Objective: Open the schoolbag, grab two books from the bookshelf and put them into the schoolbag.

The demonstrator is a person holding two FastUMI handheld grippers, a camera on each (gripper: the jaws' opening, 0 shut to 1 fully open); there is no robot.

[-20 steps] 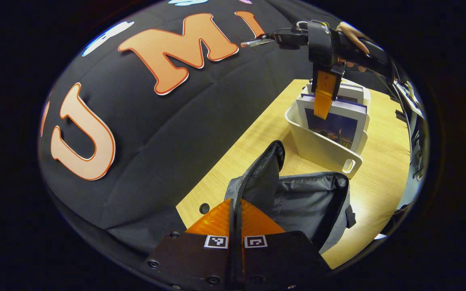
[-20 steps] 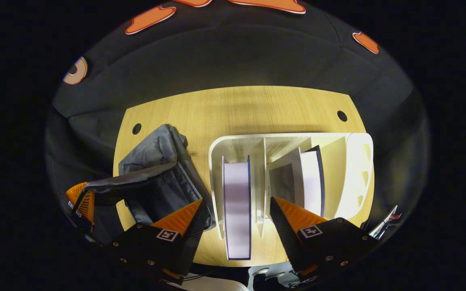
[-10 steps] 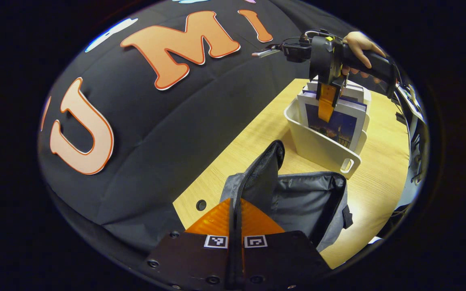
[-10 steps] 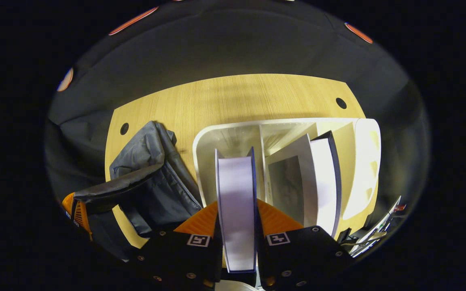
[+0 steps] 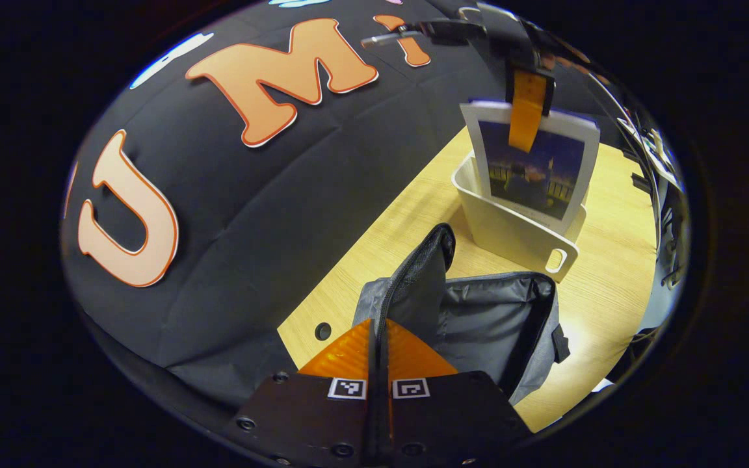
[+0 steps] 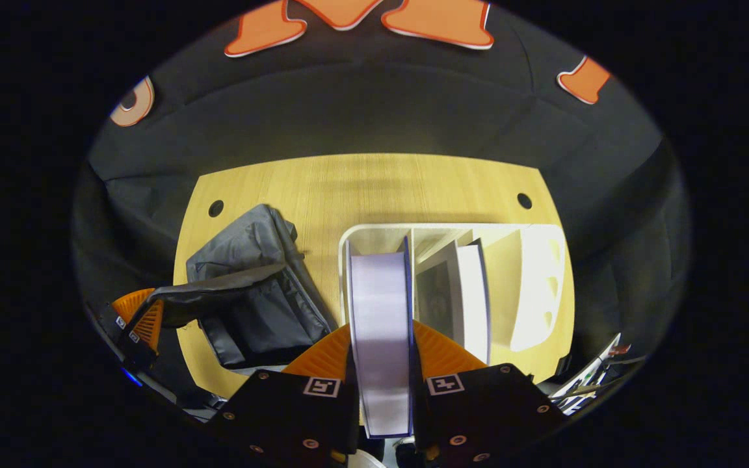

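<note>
Holding the bag's [image 5: 478, 318] flap [image 5: 423, 286] up on the table [image 5: 608, 279], left gripper [image 5: 379, 338] clamped on its zipper edge, bag mouth gaping. Farther right, right gripper [image 6: 381, 351] clamped on a book [image 6: 380, 325], raised partly out of the white shelf [image 5: 511, 234], lower edge inside its leftmost slot. Second book [image 6: 472, 299] upright in the next slot.

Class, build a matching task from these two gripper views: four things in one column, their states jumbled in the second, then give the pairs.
1. left gripper
2. right gripper
3. schoolbag
4. bookshelf

a. white, standing on the table
b. shut on the book
c. grey, lying open
d. shut on the schoolbag's flap

Pairs: 1-d, 2-b, 3-c, 4-a
</note>
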